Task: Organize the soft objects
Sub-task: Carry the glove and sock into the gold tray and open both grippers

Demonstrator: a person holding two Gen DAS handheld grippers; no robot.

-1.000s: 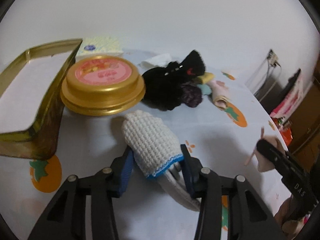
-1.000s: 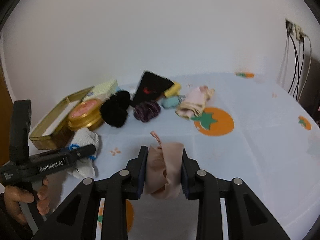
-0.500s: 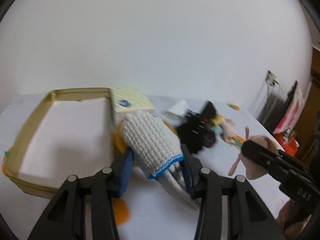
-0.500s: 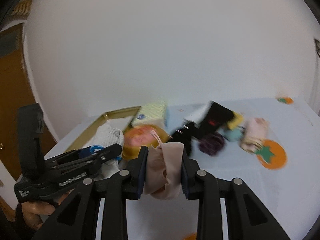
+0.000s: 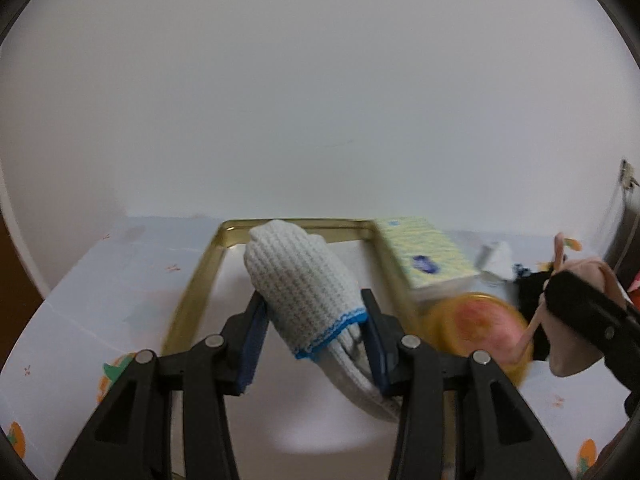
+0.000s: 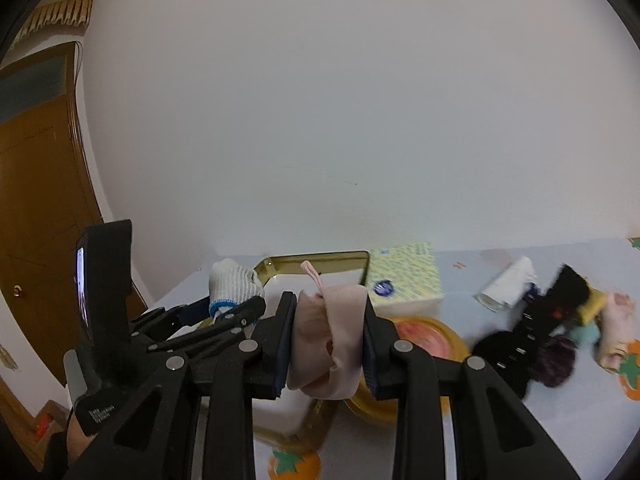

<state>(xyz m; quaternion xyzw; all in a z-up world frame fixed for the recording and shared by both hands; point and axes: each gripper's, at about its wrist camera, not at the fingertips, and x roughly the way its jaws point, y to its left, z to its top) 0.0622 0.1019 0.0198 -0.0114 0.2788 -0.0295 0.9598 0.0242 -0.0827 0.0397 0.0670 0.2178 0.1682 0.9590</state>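
My left gripper [image 5: 312, 340] is shut on a white knitted glove [image 5: 304, 280] with a blue cuff edge, held up over the open gold tin tray [image 5: 192, 292]. In the right wrist view my right gripper [image 6: 326, 344] is shut on a bunched beige cloth pouch [image 6: 332, 336] with a pink cord, just right of the left gripper [image 6: 224, 316] and near the tray [image 6: 316, 258]. The pouch [image 5: 576, 352] and right gripper also show at the right edge of the left wrist view.
A yellow tissue pack [image 6: 404, 276] lies right of the tray, and a round gold lid [image 6: 428, 336] with a pink top sits in front of it. Several dark, purple, yellow and pink soft items [image 6: 556, 332] are piled on the orange-patterned tablecloth [image 6: 580, 420] at right. A wooden door [image 6: 36, 200] stands left.
Both grippers have swung left and risen with their loads, from the table's middle toward the gold tray. The soft pile has slid to the right in both views.
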